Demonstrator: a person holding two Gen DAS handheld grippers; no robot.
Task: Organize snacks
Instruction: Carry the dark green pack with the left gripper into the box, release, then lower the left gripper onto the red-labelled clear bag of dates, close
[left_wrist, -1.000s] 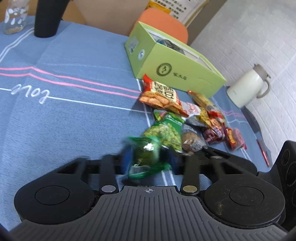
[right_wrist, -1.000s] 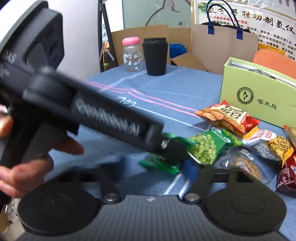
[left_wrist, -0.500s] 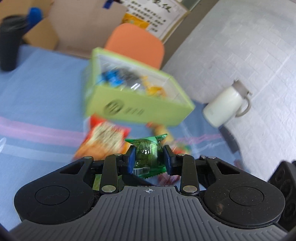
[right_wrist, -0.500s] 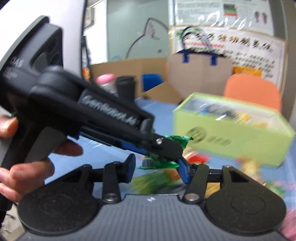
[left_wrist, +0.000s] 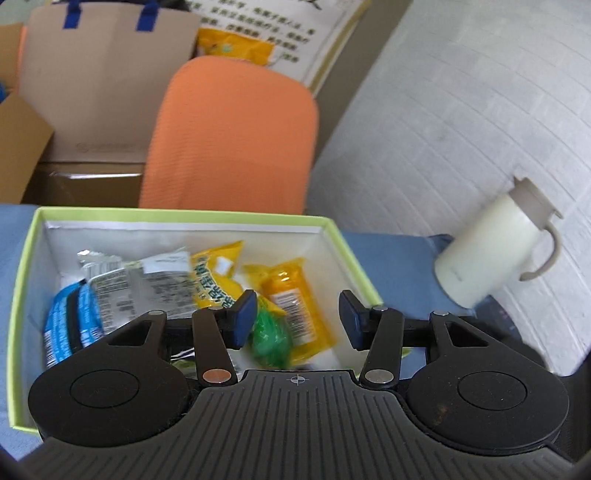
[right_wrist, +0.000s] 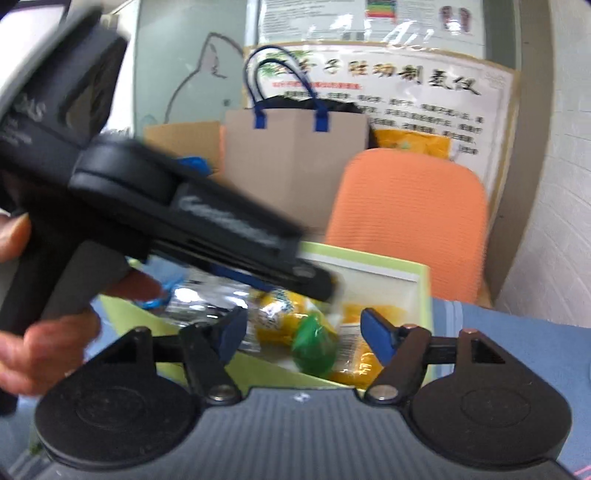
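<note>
Snacks lie in the green box (left_wrist: 354, 254), the landmark here. From the left wrist view, the left tongs (left_wrist: 297, 319) hang over the box with their jaws spread wide and nothing between them; the green packet (left_wrist: 269, 334) sits blurred below them among the yellow packets (left_wrist: 295, 295), near the box's front wall, with silver and blue packets (left_wrist: 70, 317) toward its left side. A white jug (left_wrist: 491, 258) stands on the counter (left_wrist: 391, 258) to the right of the box. From the right wrist view, the right tongs (right_wrist: 301, 334) are also wide open and empty, hovering at the box's near edge, the green packet visible beyond them inside it. The step in hand appears to be dropping a packet into the box. The next move probably calls for lifting the left tongs clear of the box and finding another loose snack; none shows in these views.
</note>
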